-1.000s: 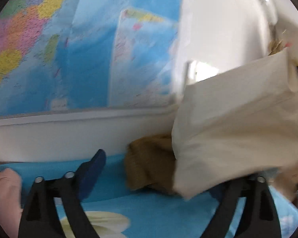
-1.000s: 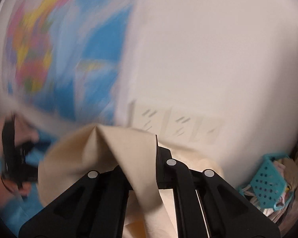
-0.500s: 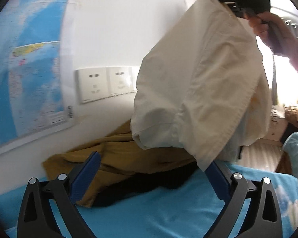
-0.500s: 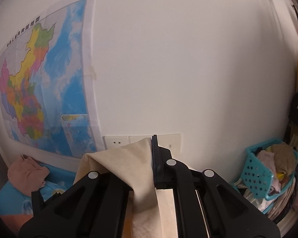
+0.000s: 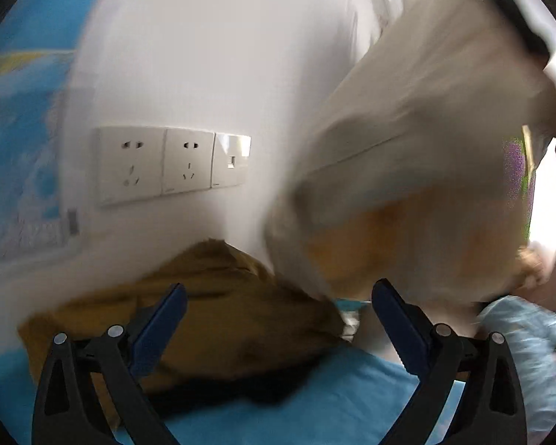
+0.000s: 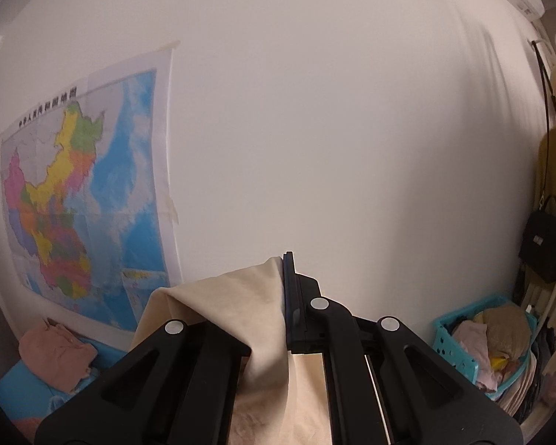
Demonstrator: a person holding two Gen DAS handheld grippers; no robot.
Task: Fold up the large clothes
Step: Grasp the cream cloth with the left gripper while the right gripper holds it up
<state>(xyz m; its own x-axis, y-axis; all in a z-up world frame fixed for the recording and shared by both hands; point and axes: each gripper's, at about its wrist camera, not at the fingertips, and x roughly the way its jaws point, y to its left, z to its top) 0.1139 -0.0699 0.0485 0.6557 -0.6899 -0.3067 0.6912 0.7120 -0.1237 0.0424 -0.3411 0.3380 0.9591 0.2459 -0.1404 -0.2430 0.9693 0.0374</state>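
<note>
White wall (image 6: 333,129) fills the background, with a colourful paper map (image 6: 85,193) taped to it at the left and 3 white socket plates (image 5: 170,163) set side by side lower down. Below, a bed covered in a blue sheet (image 5: 333,408) is seen, and on it a crumpled mustard-brown garment (image 5: 218,315) lies against the wall. The large cream cloth garment (image 6: 248,319) is held up in the air, clamped at an edge between the closed fingers of the right gripper (image 6: 283,296); in the left wrist view it is seen hanging, blurred, above the bed at the right. The left gripper (image 5: 278,319) is held low over the bed with its blue-padded fingers (image 5: 159,330) wide apart and nothing between them. A folded pink garment (image 6: 55,352) rests on the bed at the far left, and a turquoise plastic basket (image 6: 459,345) of clothes stands at the right.
</note>
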